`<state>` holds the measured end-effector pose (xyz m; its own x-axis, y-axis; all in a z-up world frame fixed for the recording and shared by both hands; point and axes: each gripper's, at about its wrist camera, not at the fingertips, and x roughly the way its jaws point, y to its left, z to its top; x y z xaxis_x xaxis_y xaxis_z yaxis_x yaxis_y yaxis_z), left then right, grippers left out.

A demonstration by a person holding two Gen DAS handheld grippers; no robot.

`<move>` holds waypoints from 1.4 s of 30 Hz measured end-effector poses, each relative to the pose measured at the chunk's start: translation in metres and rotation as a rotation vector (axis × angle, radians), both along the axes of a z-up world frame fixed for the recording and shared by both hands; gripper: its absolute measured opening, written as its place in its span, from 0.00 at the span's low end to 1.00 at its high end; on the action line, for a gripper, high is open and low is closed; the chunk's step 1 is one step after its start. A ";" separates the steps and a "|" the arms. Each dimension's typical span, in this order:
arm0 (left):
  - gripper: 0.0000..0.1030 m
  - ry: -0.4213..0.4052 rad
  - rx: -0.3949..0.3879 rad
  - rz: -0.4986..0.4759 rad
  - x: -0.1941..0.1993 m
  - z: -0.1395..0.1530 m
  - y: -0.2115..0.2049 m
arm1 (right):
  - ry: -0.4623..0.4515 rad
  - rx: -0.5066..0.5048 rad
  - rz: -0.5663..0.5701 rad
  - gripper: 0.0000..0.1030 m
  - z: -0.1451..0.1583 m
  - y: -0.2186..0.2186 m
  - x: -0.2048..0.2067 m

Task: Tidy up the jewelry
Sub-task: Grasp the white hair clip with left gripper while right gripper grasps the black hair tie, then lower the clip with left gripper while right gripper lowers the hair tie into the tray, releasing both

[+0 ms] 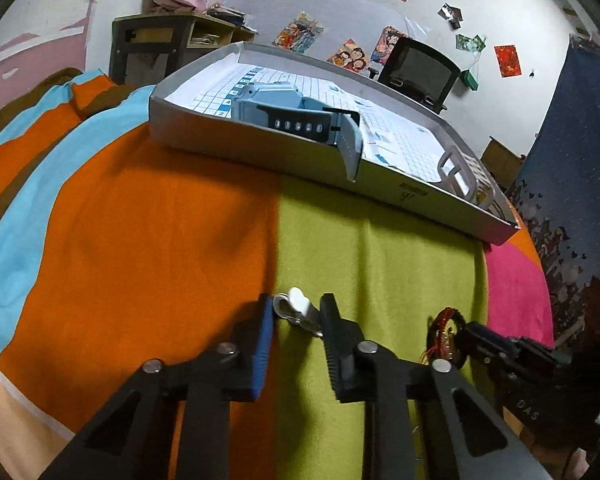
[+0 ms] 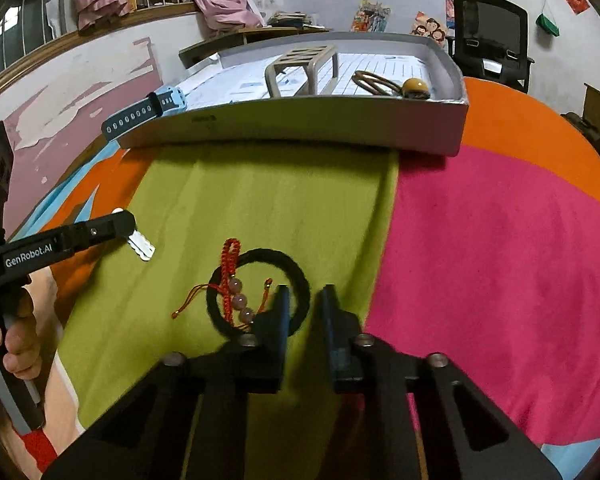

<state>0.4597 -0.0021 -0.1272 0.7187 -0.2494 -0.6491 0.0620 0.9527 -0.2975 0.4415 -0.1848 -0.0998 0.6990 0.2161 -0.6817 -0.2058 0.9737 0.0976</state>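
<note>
"GenRobot.AI" is printed in white on the left claw (image 2: 130,226) arm.

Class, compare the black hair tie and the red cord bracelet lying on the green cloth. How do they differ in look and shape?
The black hair tie is a plain, thick closed ring; the red cord bracelet is thin braided cord with loose tasselled ends. The hair tie carries nothing, while the bracelet holds three pale pink beads. The bracelet lies across the hair tie's left side. Both rest flat on the green cloth, outside the tray.
</note>
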 end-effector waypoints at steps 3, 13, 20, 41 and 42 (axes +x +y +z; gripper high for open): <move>0.18 -0.008 0.002 -0.014 -0.002 0.004 -0.003 | -0.011 0.011 0.000 0.05 0.002 -0.001 -0.002; 0.11 -0.035 0.024 -0.067 -0.022 0.016 -0.032 | -0.192 0.068 -0.019 0.05 0.042 -0.012 -0.019; 0.11 -0.059 0.035 -0.073 -0.031 0.027 -0.043 | -0.298 0.143 -0.064 0.05 0.068 -0.035 -0.025; 0.11 -0.100 -0.010 -0.057 0.086 0.077 -0.077 | -0.280 0.094 -0.228 0.10 0.082 -0.065 0.069; 0.11 -0.092 -0.001 -0.051 0.085 0.075 -0.077 | -0.282 0.100 -0.224 0.18 0.084 -0.066 0.068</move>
